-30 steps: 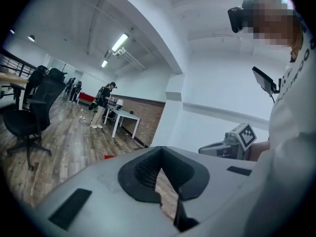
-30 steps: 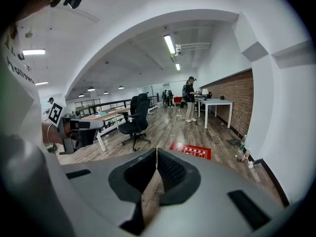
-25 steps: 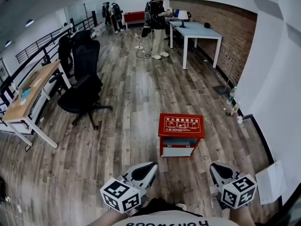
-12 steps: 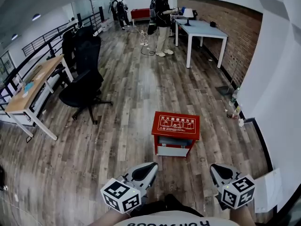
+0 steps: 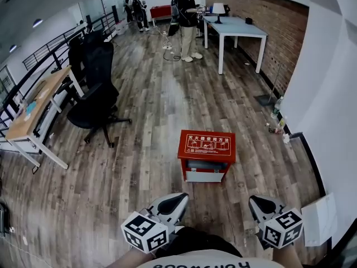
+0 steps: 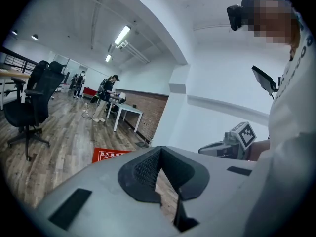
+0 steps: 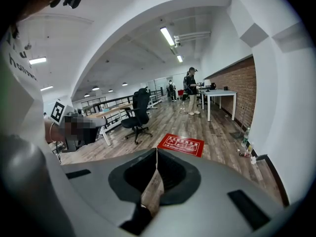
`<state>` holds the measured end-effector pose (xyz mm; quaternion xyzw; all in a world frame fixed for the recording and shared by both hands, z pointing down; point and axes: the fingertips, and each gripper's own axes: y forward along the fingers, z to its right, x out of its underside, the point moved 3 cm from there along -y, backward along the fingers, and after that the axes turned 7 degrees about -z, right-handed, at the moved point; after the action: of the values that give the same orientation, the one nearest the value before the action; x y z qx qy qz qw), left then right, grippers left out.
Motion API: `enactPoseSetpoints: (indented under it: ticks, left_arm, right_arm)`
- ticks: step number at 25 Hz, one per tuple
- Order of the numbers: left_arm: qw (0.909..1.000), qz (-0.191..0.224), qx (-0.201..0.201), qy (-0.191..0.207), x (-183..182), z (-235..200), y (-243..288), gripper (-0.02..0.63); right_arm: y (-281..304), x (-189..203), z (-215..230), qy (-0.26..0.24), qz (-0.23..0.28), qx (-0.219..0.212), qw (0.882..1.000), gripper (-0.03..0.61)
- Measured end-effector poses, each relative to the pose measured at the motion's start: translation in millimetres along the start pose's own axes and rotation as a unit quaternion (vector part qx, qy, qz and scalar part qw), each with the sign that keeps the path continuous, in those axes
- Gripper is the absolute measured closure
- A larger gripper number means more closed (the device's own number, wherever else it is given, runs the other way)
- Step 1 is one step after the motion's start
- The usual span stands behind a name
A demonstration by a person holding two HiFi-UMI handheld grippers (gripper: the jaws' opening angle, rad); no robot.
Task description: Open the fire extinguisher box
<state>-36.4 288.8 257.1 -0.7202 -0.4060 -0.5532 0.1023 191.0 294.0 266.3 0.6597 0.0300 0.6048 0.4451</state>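
Observation:
A red fire extinguisher box [image 5: 206,154] stands on the wood floor ahead of me, its red lid with white print closed on top and a pale front panel below. The box's lid shows as a red patch in the left gripper view [image 6: 111,155] and in the right gripper view [image 7: 181,144]. My left gripper [image 5: 179,196] hovers low at the bottom left, short of the box, shut and empty. My right gripper [image 5: 254,201] is held at the bottom right, also short of the box, shut with nothing in it. Both jaw pairs meet in a closed line.
A black office chair [image 5: 93,108] stands to the left beside a wooden desk [image 5: 34,116]. A white table [image 5: 237,29] lines the brick wall at the back right, with people standing near it [image 5: 187,15]. Bottles and litter [image 5: 276,124] lie by the white wall on the right.
The view has moved closer to the box, which now sits a little lower and nearer the middle of the head view. Both grippers stay shut in the same places.

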Motion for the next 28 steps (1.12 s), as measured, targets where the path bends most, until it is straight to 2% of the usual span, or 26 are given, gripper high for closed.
enactPoseSetpoints:
  ticks: [7, 13, 22, 28]
  left_arm:
    - [0.9994, -0.008, 0.026, 0.02, -24, -23, 12, 0.607]
    - [0.9988, -0.006, 0.039, 0.029, -46, -59, 12, 0.607]
    - [0.9972, -0.003, 0.058, 0.047, -64, -117, 17, 0.607]
    - [0.9977, -0.012, 0.06, 0.028, -57, -139, 26, 0.607]
  right_arm:
    - [9, -31, -10, -0.01, 0.047, -0.007, 0.999, 0.568]
    - [38, -50, -24, -0.029, 0.038, 0.009, 0.999, 0.568]
    - [86, -81, -30, -0.014, 0.061, 0.029, 0.998, 0.568]
    - [104, -81, -29, -0.005, 0.039, 0.032, 0.999, 0.568]
